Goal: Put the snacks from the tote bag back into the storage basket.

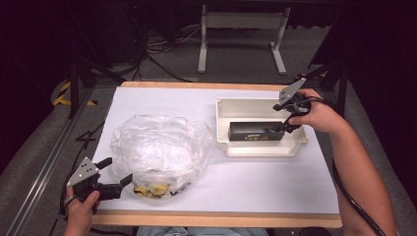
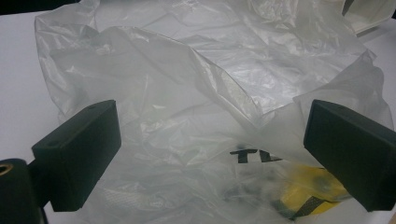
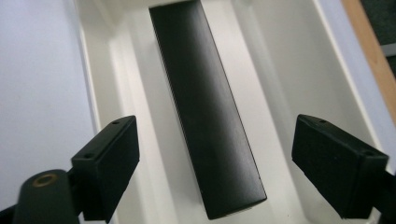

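So the white tabletop (image 1: 275, 187) has a crinkly clear plastic bag (image 1: 157, 147) on the left, and my left gripper (image 1: 115, 178) sits at its near edge, jaws spread, with film between them but not pinched. On the right, in a smooth white rectangular tray (image 1: 223, 123), lies a long matte black box (image 3: 205, 116). My right gripper (image 1: 285, 120) is over it, jaws wide and clear of its sides.

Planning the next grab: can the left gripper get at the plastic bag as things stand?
Probably yes: the left gripper is open and faces the crumpled plastic bag with nothing between them.
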A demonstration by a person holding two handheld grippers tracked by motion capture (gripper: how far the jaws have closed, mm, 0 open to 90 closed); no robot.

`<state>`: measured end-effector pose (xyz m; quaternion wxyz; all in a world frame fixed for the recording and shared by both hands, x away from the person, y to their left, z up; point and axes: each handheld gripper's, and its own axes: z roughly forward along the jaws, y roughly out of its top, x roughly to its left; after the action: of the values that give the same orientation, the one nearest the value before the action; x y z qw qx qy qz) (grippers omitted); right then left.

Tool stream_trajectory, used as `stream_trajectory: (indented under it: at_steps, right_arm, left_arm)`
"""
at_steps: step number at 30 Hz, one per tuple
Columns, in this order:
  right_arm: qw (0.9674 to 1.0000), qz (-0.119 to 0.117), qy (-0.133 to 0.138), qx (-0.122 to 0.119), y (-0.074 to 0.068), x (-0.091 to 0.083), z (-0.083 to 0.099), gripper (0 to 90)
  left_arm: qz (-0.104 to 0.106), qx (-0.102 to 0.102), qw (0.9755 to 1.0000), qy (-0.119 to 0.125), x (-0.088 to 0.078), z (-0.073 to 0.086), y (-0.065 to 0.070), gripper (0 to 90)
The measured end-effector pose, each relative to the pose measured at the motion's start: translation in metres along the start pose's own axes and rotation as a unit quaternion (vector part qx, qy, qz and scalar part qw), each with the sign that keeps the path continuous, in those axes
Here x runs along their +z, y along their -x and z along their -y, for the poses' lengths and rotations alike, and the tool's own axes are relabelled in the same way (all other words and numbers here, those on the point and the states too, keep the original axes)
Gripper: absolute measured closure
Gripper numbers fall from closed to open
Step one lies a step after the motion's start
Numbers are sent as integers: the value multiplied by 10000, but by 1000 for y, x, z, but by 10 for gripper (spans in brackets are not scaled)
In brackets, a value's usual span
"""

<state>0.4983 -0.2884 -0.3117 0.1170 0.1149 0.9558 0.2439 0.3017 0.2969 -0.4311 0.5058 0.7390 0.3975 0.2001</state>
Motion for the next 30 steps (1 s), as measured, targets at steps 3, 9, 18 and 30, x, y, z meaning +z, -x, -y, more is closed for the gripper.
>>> stream_trajectory:
  at_steps: [3,9,18,30]
  right_arm:
    - [9997,114,167,157,-7,-8,-2,120]
    - [9961,293,657,513,-29,-24,-5,101]
    - [9848,335,1259,1148,-68,-42,-4,80]
    - [9733,385,1820,1347,-107,-43,10,60]
  left_arm:
    - [3,20,10000,6,0,0,0,49]
    - [26,30,10000,22,1,-2,0,49]
    - [25,28,10000,23,2,-3,1,49]
    - [41,12,10000,27,3,-3,1,50]
